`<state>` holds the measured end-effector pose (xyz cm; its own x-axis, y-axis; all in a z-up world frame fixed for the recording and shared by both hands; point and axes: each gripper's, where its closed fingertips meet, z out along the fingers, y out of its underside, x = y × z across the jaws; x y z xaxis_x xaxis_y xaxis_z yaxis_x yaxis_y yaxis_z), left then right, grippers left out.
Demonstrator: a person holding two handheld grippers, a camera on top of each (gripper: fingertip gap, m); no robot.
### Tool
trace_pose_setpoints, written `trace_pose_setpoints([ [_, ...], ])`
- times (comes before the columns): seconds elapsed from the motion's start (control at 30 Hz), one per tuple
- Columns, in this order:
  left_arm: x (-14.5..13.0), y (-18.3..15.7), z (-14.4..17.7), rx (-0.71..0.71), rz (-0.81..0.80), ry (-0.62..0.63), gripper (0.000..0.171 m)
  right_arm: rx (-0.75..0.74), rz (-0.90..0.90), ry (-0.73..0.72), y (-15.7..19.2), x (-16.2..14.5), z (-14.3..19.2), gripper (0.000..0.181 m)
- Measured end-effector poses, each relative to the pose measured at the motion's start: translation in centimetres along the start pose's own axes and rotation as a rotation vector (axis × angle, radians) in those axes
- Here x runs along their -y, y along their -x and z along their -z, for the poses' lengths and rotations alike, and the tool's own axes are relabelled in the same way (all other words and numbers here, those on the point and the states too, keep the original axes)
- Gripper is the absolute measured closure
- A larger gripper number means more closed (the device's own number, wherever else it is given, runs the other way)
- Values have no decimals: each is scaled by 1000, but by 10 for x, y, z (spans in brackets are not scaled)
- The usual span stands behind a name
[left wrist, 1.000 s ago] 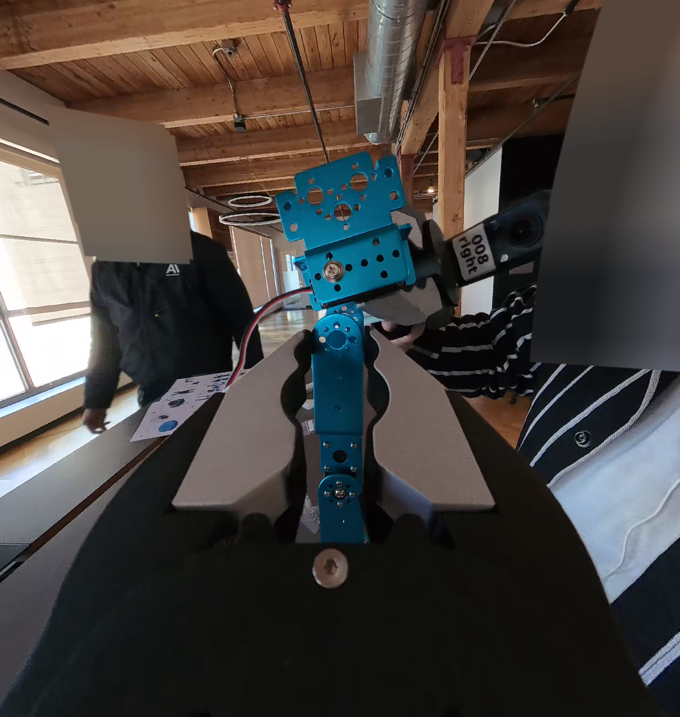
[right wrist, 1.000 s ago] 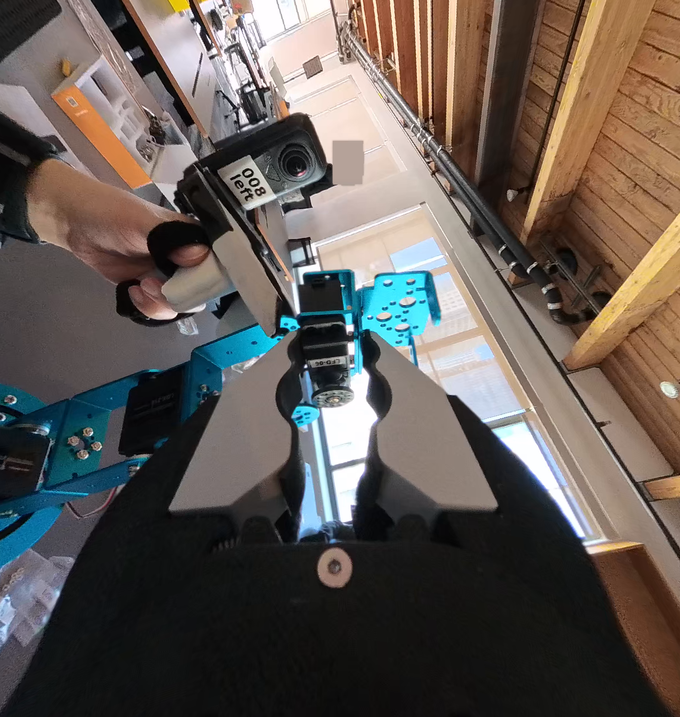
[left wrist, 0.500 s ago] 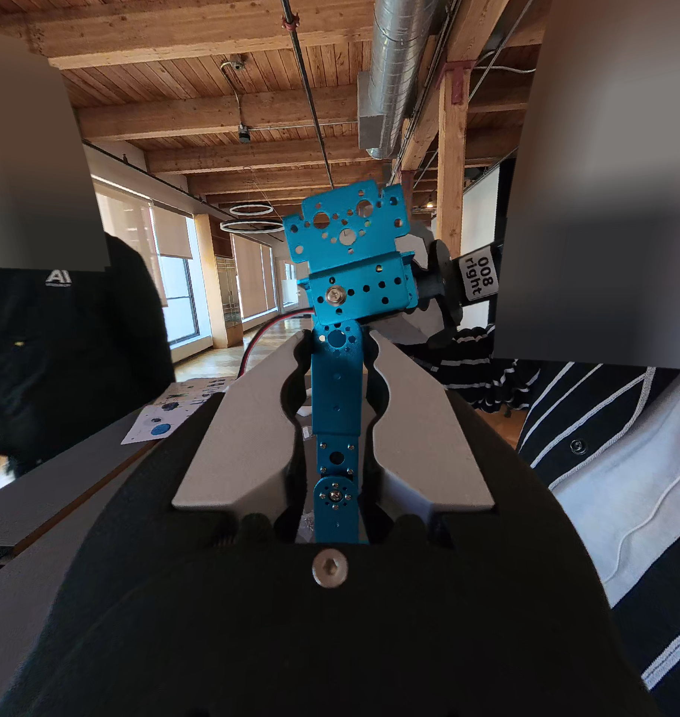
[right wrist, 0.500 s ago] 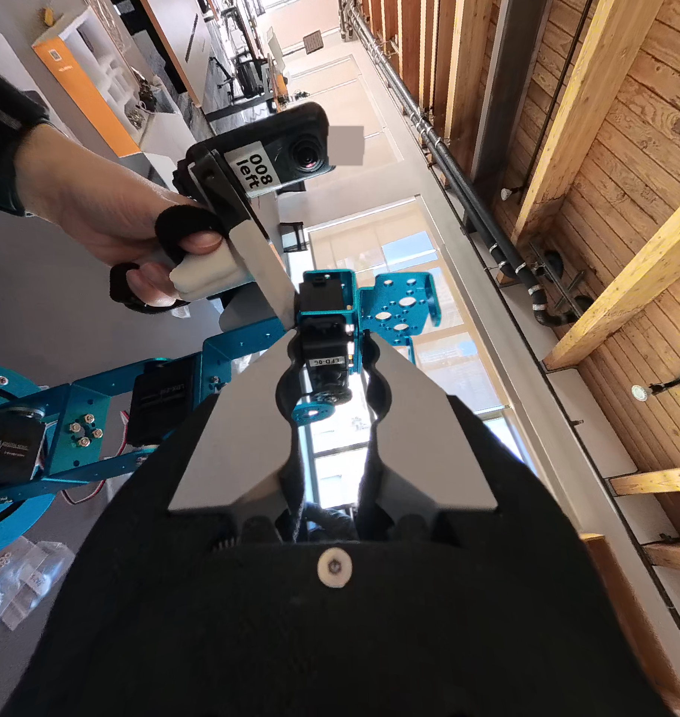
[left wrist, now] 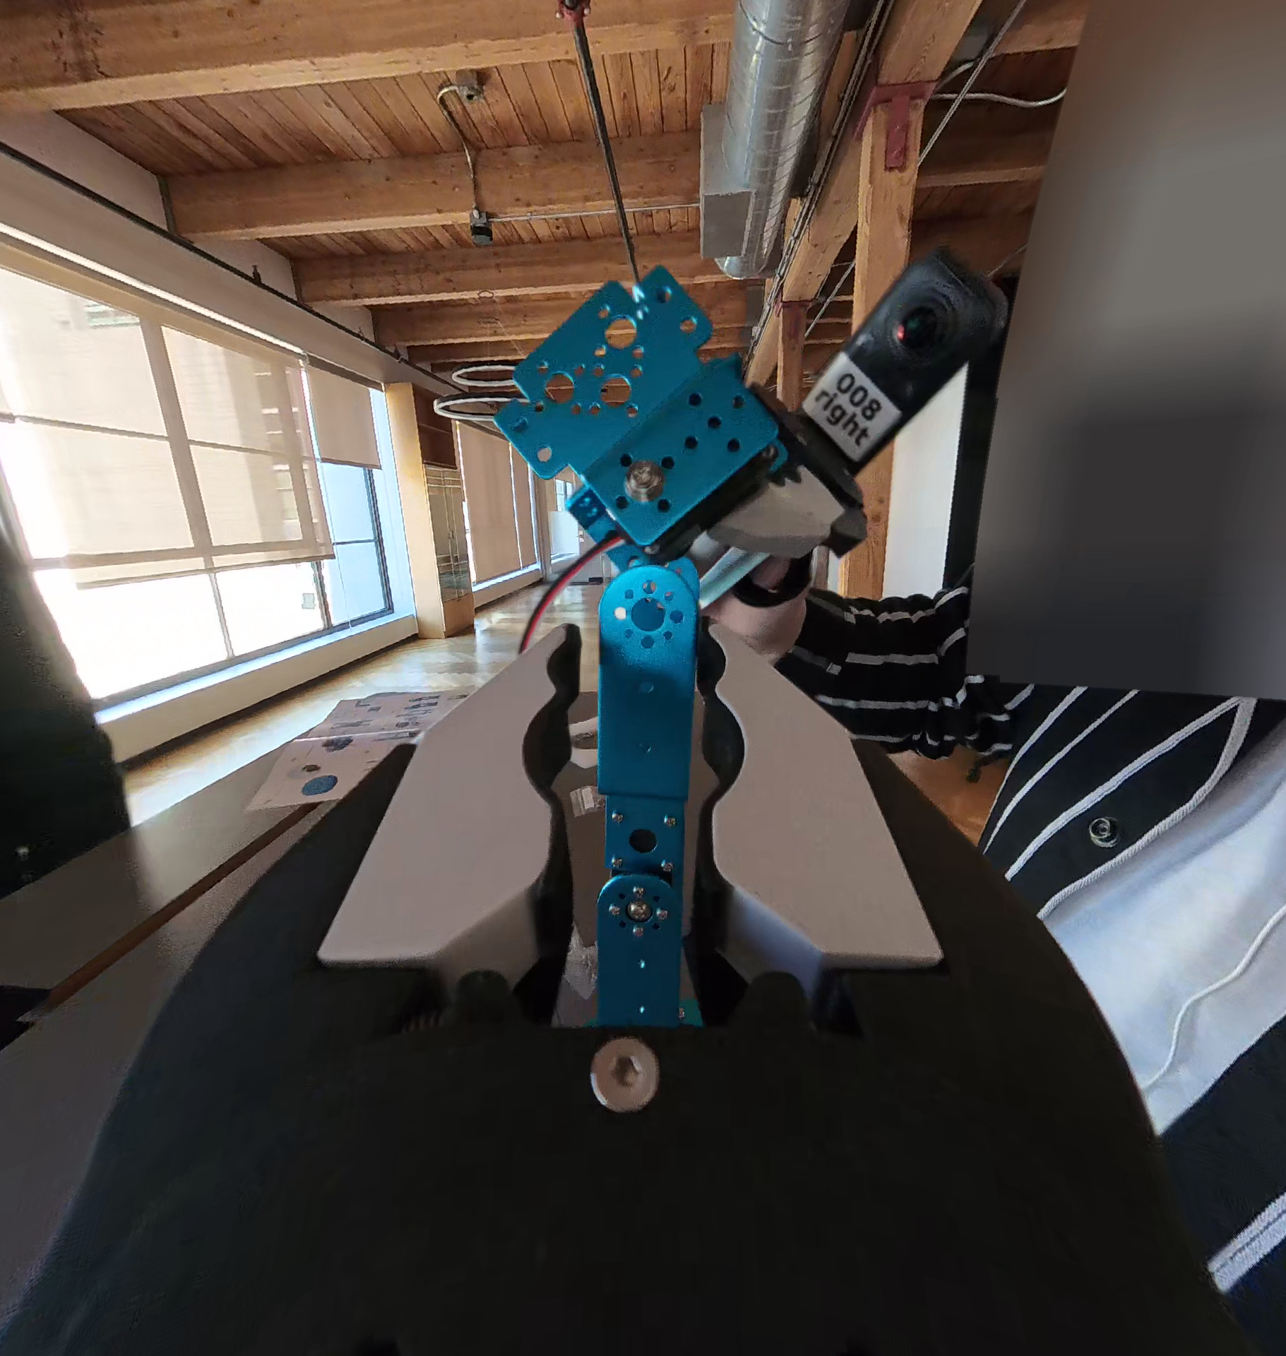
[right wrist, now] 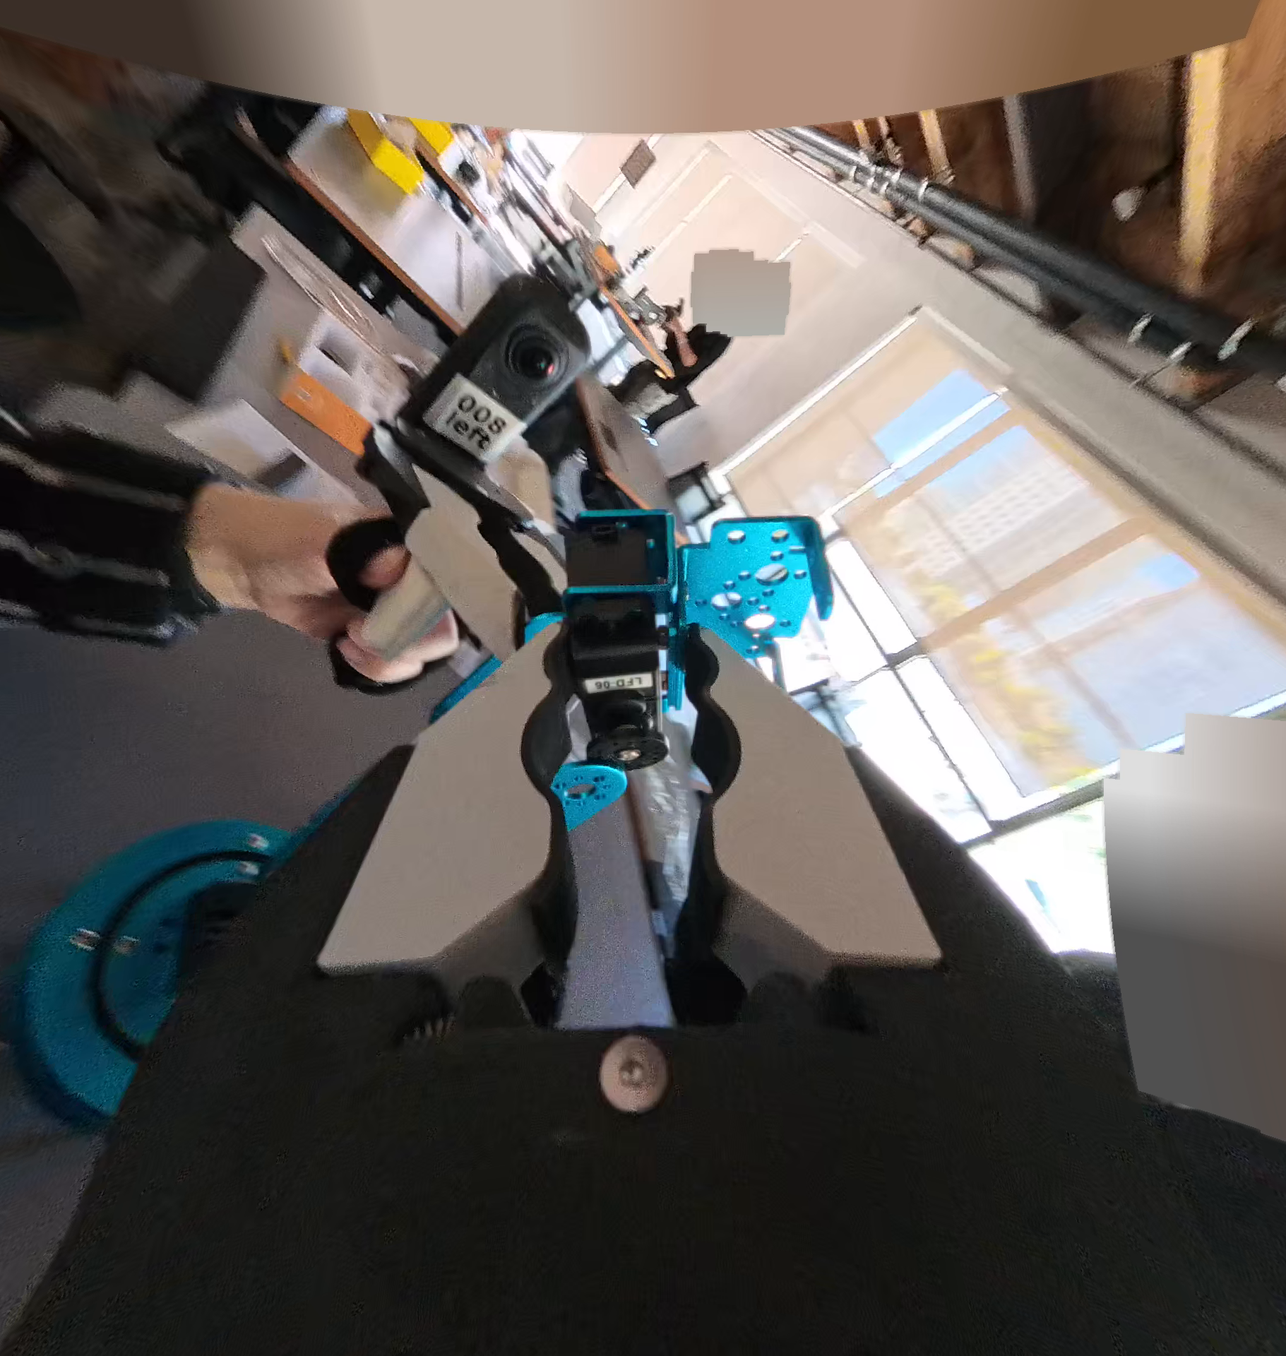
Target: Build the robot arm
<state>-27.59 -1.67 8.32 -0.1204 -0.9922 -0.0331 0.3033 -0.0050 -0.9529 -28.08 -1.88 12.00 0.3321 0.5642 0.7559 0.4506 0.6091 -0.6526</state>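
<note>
Blue metal fills the centre of both frames: your left gripper (left wrist: 643, 660) has its jaws closed on the upright blue link (left wrist: 645, 704) of the small robot arm. Above it, the tilted perforated bracket (left wrist: 625, 396) sits at upper centre. Your right gripper (right wrist: 629, 660) is clamped on the black servo (right wrist: 614, 653) beside that bracket (right wrist: 753, 580). At lower left, the round blue base (right wrist: 75, 983) is blurred.
</note>
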Motion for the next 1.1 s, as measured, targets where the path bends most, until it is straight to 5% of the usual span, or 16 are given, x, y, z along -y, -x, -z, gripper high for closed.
trace_pose_setpoints([
  [0.33,-4,-2,-5,15,-18,23,147,227,-573,-69,-3,-11,-4,154],
  [0.63,-3,-2,-4,32,3,-1,147,317,-837,-147,-6,-12,-4,155],
  [1.1,-2,0,-4,90,-6,-57,148,297,-729,2,2,-14,-4,154],
])
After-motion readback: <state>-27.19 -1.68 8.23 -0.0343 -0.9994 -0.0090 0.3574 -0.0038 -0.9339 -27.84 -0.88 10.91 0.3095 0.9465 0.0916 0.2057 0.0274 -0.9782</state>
